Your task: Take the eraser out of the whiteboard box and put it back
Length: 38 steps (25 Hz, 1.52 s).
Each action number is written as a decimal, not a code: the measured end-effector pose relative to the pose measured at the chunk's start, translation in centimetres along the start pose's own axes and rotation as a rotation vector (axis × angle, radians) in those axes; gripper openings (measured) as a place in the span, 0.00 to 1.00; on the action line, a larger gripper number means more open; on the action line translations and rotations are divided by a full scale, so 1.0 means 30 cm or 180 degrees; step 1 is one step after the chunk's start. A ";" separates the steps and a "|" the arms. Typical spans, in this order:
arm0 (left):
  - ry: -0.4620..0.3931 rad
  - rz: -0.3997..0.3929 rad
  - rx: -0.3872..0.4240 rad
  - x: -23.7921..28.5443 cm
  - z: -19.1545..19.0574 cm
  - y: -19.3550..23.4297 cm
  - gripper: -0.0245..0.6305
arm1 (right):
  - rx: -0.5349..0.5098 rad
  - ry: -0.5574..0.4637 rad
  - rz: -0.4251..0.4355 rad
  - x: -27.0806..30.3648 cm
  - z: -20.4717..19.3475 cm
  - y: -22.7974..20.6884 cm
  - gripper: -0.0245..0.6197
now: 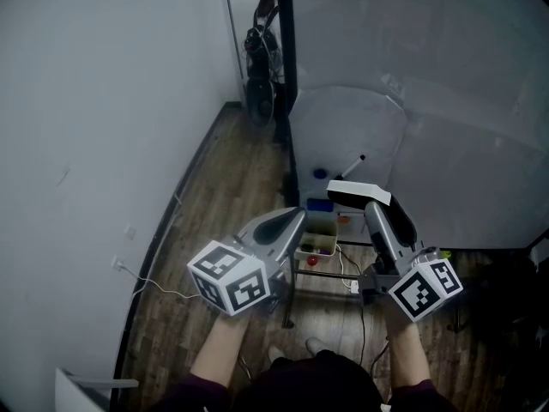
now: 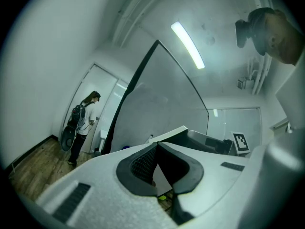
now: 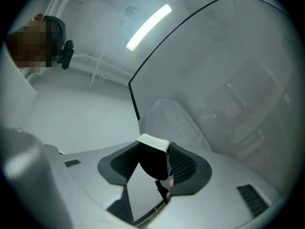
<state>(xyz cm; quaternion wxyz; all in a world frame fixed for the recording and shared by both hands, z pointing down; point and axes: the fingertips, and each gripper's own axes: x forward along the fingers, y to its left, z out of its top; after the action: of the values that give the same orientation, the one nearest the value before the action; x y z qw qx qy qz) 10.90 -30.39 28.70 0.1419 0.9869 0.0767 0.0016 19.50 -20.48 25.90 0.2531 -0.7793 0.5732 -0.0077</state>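
Jaws on your right gripper [image 3: 155, 152] are standing fairly wide and clamping the eraser [image 3: 153, 162], with a pad pressing on each side of its black body and its white face turned up at 12 o'clock. Jaws on your left gripper [image 2: 157, 148] are closing tip to tip, and nothing is sitting between them.

In the head view, you are holding the right gripper [image 1: 371, 206] at about 5 o'clock in the frame. The eraser [image 1: 358, 193] is projecting from its tips, in the air and clear of the whiteboard box [image 1: 326, 227]. The eraser is lying at roughly 1 o'clock from the box, near it but not touching.

You are keeping the left gripper [image 1: 296, 216] at about 9 o'clock from the box, with its tip just beside the box's near corner; whether the two are touching cannot be told. The box is sitting between your two grippers, low against the whiteboard [image 1: 429, 144]. Small coloured items are lying in and around it, too small to identify.

The whiteboard is filling the frame from 12 to 3 o'clock. A wooden floor [image 1: 232, 187] is running along the white wall toward 11 o'clock, and a thin cable [image 1: 154, 287] is trailing over it at 8 o'clock.

In the left gripper view, a person [image 2: 81, 123] carrying a backpack is standing by a door at 9 o'clock, well apart from you.
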 end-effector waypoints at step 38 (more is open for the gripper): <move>0.0178 0.0193 -0.0286 -0.003 -0.179 0.085 0.04 | 0.0122 0.0825 -0.0413 0.008 -0.456 -0.239 0.33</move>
<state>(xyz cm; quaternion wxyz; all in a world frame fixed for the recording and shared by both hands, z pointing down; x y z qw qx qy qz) 11.07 -31.32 34.56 0.1837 0.9810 0.0506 0.0370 21.82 -24.42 40.64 0.1908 -0.8022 0.5493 -0.1355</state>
